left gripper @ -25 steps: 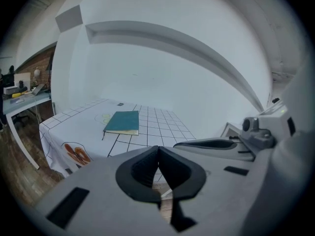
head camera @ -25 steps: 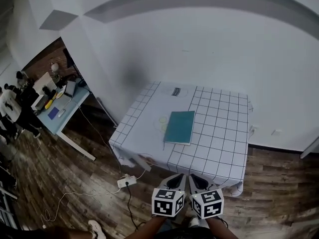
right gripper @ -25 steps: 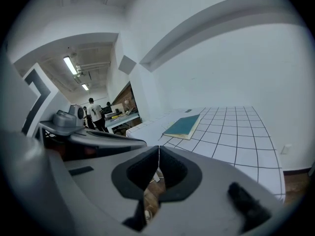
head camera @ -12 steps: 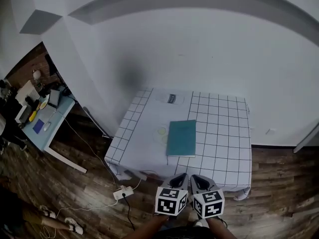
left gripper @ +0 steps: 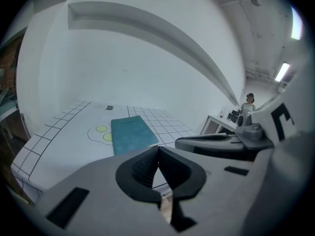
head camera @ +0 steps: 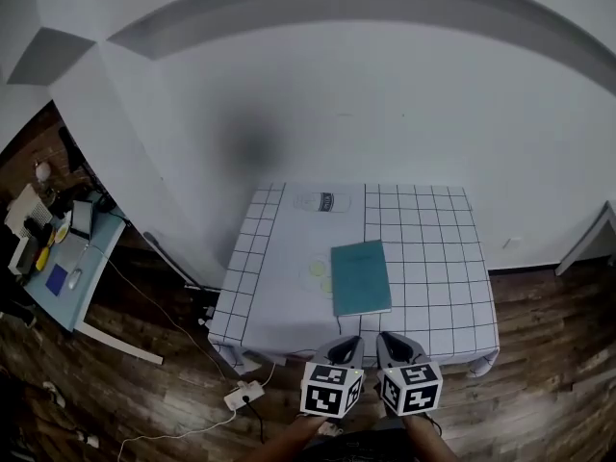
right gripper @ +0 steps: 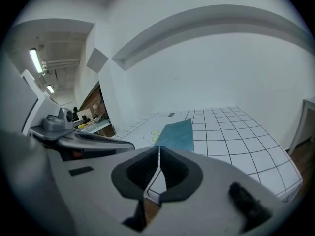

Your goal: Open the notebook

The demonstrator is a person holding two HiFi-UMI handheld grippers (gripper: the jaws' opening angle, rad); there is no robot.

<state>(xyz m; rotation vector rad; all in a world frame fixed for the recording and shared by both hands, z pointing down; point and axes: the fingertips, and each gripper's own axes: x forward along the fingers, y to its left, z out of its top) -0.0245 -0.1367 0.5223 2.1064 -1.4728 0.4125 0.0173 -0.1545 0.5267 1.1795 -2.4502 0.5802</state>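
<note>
A teal notebook (head camera: 360,277) lies closed near the middle of a table with a white checked cloth (head camera: 433,268); it shows also in the left gripper view (left gripper: 130,133) and the right gripper view (right gripper: 175,134). Both grippers hang side by side short of the table's near edge, well away from the notebook. My left gripper (head camera: 347,350) is shut with nothing in it, its jaws touching (left gripper: 157,151). My right gripper (head camera: 392,347) is likewise shut and empty (right gripper: 158,152).
Two yellow-green circles (head camera: 320,269) are printed on the cloth left of the notebook. A white power strip (head camera: 242,393) and its cord lie on the wooden floor at the table's front left corner. A blue desk (head camera: 60,268) with clutter stands far left.
The view has swung so the table now sits squarer and nearer below me. Both grippers have moved together, staying shut side by side before the near edge. The blue desk slid toward the left border.
</note>
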